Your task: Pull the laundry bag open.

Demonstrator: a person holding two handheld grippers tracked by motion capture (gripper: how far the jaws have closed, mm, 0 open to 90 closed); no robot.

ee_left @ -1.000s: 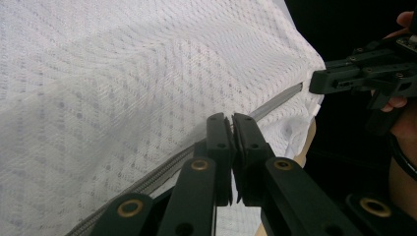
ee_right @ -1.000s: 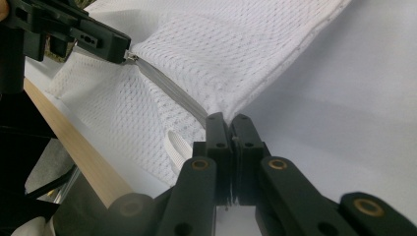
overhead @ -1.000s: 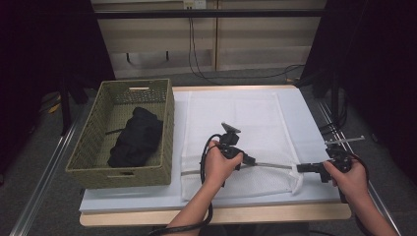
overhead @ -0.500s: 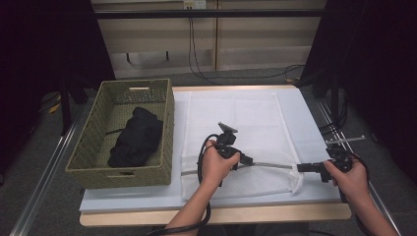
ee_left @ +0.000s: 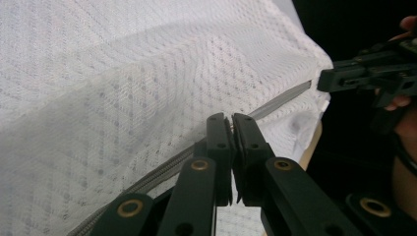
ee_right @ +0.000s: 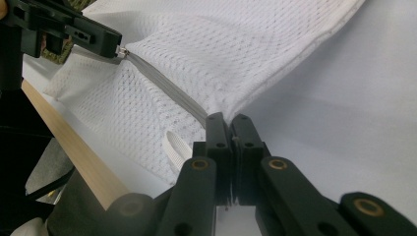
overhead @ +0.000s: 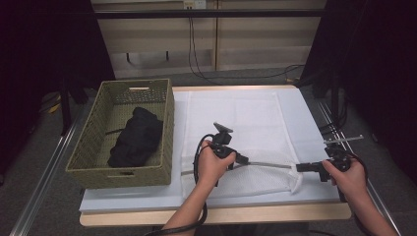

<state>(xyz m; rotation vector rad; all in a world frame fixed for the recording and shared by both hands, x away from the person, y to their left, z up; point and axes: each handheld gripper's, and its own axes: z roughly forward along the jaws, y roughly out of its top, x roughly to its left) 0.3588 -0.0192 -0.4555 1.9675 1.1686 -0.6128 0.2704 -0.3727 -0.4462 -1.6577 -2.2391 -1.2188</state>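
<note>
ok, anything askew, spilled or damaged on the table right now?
Nothing stands out. The white mesh bag lies flat on the table, its zipper pulled taut between the left gripper and right gripper. The dark cloth sits crumpled inside the woven basket, nothing spilled.

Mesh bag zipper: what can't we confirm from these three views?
- Zipper pull: left gripper view, hidden between the shut jaws of the left gripper.
- Mesh bag contents: high view, too small to tell.
- Bag corner grip: right gripper view, the right gripper covers how much fabric it pinches.
- Dark cloth in the basket: high view, bundled, type unclear.
</note>
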